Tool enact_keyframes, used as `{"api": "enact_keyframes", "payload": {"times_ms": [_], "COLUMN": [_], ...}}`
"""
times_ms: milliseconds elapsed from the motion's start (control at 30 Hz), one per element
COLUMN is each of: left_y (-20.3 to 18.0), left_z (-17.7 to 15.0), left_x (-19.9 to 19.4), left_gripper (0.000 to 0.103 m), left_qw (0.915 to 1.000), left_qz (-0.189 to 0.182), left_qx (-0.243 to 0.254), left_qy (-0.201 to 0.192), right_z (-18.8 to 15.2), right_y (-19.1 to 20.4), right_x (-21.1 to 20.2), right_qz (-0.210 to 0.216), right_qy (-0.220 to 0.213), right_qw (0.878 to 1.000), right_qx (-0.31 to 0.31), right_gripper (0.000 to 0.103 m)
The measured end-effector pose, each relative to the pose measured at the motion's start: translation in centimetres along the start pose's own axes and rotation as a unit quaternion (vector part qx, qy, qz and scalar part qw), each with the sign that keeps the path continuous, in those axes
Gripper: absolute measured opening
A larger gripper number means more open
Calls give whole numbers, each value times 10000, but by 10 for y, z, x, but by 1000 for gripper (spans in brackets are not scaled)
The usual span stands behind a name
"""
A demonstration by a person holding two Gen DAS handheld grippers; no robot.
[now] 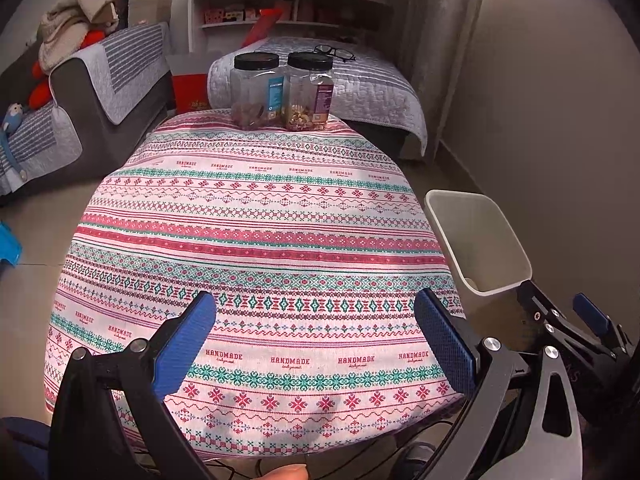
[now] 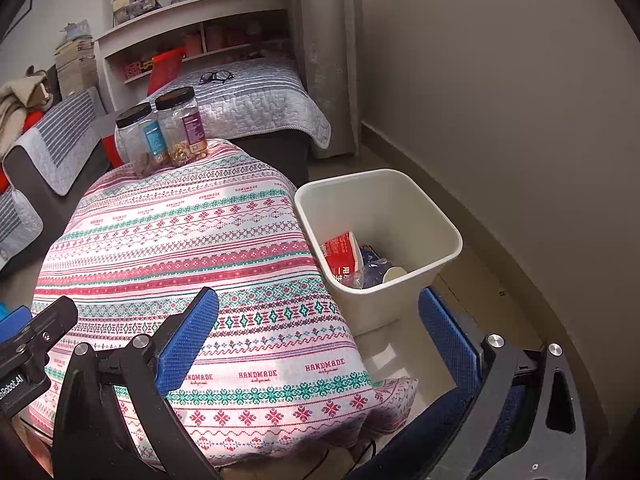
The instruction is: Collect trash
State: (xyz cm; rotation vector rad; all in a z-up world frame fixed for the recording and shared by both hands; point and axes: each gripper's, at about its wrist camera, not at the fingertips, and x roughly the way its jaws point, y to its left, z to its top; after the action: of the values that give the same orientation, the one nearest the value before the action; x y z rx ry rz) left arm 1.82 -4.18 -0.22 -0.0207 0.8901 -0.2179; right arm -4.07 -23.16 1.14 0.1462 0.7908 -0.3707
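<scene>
A white waste bin (image 2: 424,216) stands on the floor at the table's right side; in the left wrist view the white waste bin (image 1: 476,236) shows its rim. Inside lie a red-and-white carton (image 2: 340,254), a blue wrapper (image 2: 370,260) and a small paper cup (image 2: 394,273). My left gripper (image 1: 316,340) hovers open over the near part of the patterned tablecloth (image 1: 256,240), nothing between its blue pads. My right gripper (image 2: 320,340) is open too, above the table's near right corner beside the bin. No loose trash shows on the cloth.
Two clear jars with black lids (image 1: 256,88) (image 1: 310,90) stand at the table's far edge. Behind them is a bed with glasses (image 1: 334,53) on it and a white shelf unit (image 1: 288,0). A grey sofa (image 1: 80,92) is at left, a wall at right.
</scene>
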Motion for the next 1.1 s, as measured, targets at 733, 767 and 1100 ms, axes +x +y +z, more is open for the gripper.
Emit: {"api": "enact_keyframes", "payload": {"times_ms": [733, 767, 1100], "left_y": [-1, -1, -2], "left_z": [-1, -1, -1], "left_x": [2, 2, 3], "left_gripper": [96, 96, 96], "left_qw": [9999, 9999, 9999], "left_qz": [110, 117, 88], "left_qx": [64, 65, 72], "left_qy": [1, -1, 25], "right_z": [0, 0, 1], "right_y": [1, 1, 1], "right_x": [2, 2, 2], "right_qz": [-99, -108, -137], "right_qy": [0, -3, -30], "right_qw": [9999, 9999, 9999], "right_qx": [-86, -85, -67], "right_gripper": [96, 96, 96]}}
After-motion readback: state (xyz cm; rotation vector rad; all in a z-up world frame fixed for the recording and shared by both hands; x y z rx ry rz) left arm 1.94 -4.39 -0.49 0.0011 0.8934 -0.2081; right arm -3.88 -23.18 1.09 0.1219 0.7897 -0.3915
